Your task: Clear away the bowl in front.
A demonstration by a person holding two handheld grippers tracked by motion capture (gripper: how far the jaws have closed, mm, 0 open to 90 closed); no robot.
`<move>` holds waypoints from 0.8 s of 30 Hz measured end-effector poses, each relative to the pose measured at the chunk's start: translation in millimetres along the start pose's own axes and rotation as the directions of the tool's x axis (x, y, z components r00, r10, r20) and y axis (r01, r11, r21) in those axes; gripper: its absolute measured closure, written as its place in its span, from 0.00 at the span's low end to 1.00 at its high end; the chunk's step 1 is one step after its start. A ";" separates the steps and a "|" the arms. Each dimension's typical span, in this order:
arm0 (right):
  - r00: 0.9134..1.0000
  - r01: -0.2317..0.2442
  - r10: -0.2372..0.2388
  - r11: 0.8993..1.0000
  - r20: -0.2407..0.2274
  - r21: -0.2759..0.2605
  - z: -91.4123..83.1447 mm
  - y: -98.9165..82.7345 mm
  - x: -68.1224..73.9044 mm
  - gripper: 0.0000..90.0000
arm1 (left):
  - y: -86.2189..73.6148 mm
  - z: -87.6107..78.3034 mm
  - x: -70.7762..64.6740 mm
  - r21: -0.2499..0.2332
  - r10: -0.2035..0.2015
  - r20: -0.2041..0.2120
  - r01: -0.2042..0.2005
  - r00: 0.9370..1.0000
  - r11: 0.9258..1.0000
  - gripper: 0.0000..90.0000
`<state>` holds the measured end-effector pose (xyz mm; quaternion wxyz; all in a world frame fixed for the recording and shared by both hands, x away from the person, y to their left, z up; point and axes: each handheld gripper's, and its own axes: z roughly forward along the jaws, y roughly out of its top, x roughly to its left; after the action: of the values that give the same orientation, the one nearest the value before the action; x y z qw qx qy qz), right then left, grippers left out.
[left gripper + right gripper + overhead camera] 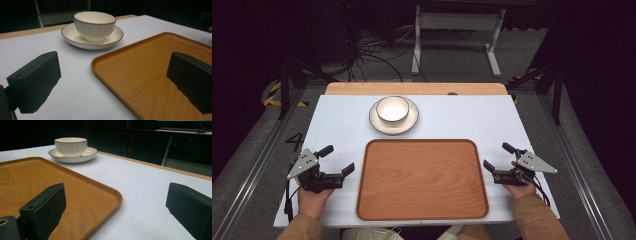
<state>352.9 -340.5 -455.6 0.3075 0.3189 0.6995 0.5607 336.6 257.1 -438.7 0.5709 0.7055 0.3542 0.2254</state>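
A wooden tray (pixel 422 180) lies on the white table (pixel 337 125), in the near middle. Behind it a white bowl (pixel 392 109) sits on a white saucer (pixel 410 122). My left gripper (pixel 337 160) rests low at the tray's left edge, jaws wide apart with nothing between them. In the left gripper view the gripper (pixel 112 82) points across the tray's corner (pixel 160 75) toward the bowl (pixel 95 25) and saucer (pixel 72 37). My right gripper (pixel 498 156) stands open at the tray's right edge. The right gripper view has its gripper (pixel 115 207) straddling the tray's rim (pixel 110 192), bowl (pixel 71 146) far off.
A strip of bare wood (pixel 412 88) runs along the table's far edge. Beyond it stand a white table frame (pixel 457 35) and loose cables (pixel 372 50) on the floor. Dark stands flank the table.
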 end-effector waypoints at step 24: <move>1.000 0.015 -0.015 1.000 -0.008 0.009 0.9 0.2 0.7 0.04 | 31.5 -12.7 -10.3 -0.064 0.023 0.039 -0.020 0.999 0.998 0.00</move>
<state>353.2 -339.4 -455.6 0.3073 0.3127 0.7056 0.5568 328.4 254.4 -404.3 0.5976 0.6951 0.3277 0.2287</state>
